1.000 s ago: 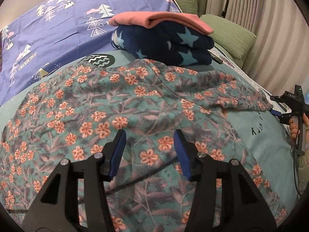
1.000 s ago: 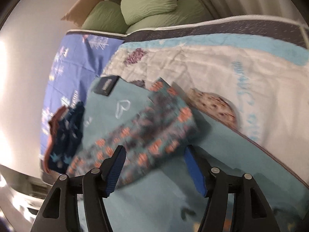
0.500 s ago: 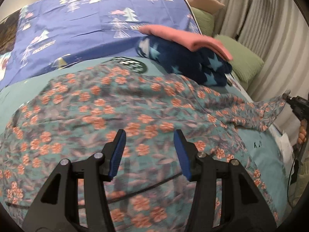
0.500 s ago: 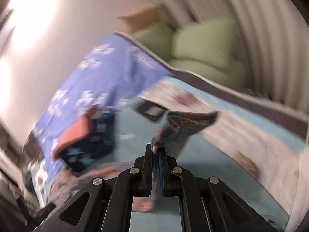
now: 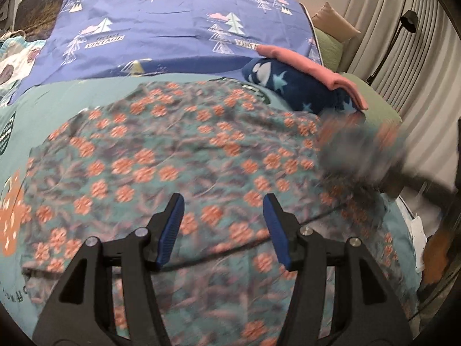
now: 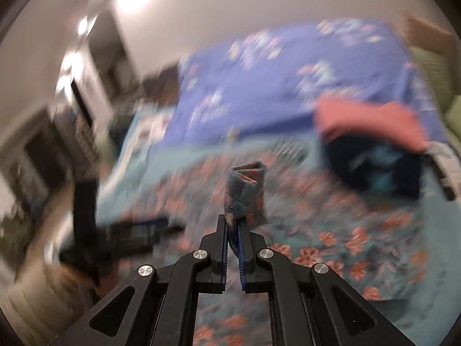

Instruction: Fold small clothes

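Teal floral-print cotton garment [image 5: 184, 155] lies spread across the bed; right gripper [image 6: 232, 242] pinches 1 corner, carrying it toward 9 o'clock. Left gripper [image 5: 222, 225] hovers open-fingered. Next, lay that edge down flat.

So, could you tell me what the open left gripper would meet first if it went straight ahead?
Most likely the teal floral garment spread under the left gripper; depth is unclear.
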Motion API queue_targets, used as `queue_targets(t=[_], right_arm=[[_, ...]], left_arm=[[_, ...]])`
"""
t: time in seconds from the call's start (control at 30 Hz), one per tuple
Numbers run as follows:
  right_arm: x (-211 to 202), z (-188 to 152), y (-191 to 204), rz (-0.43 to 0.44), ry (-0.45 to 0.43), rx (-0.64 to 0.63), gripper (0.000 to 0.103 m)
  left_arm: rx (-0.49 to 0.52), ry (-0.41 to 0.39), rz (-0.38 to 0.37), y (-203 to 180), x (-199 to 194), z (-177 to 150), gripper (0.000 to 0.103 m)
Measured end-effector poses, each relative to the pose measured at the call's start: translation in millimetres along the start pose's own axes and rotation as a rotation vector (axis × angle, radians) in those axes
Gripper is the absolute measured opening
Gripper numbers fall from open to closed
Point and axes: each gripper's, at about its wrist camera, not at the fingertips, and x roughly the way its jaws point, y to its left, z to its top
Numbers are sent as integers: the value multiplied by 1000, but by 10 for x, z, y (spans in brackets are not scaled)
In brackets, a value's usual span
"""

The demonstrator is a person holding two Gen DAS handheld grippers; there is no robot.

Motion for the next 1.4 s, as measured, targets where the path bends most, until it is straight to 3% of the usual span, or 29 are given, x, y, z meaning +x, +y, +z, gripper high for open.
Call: queue_targets(t=[0.17, 0.2, 0.4, 0.47, 0.6, 0.63, 0.67, 0.73, 0.83, 0.9, 0.97, 1.0, 1.07, 1.2, 1.37, 1.4], right_arm=[[481, -516, 193, 66, 294, -91, 12], [472, -542, 154, 73, 303, -83, 12], [-10, -274, -341, 7, 150, 56, 21], [-113, -155, -468, -17, 111, 100, 24], [-175, -57, -567, -115, 85, 121, 26], [-186, -78, -608, -133, 85, 133, 28], [-193, -100, -663, -146, 84, 154, 29], [-208, -158, -792, -159, 88, 197, 30], [-303, -122, -969, -154, 71, 238, 30], [-290, 4, -985, -129, 40, 248, 31], [-234, 182, -971, -84, 32, 240, 46], [-98, 319, -960, -46, 72, 226, 51], [168, 441, -953, -42, 150, 219, 51], [759, 439, -1097, -112, 345, 317, 51], [1061, 321, -1150, -48, 378, 363, 50], [1107, 319, -1123, -61, 374, 346, 43]], left_arm=[[-17, 33, -22, 149, -8, -85, 60], [-29, 47, -54, 150, -2, -101, 60], [-39, 128, -305, -192, 48, -177, 61], [-28, 165, -338, -323, 113, -201, 62], [9, 183, -295, -570, 309, -229, 57], [34, 163, -282, -639, 324, -231, 22], [60, 161, -269, -695, 334, -230, 5], [84, 105, -256, -772, 203, -190, 4], [144, -2, -294, -875, -157, -97, 4], [176, 5, -319, -922, -267, -76, 4], [213, 37, -307, -1016, -265, -124, 4], [236, 63, -295, -1084, -220, -180, 4], [271, 83, -275, -1152, -169, -270, 4], [293, 108, -274, -1159, -98, -433, 4], [278, 126, -276, -1100, -43, -441, 4], [267, 126, -274, -1084, -25, -428, 4]])
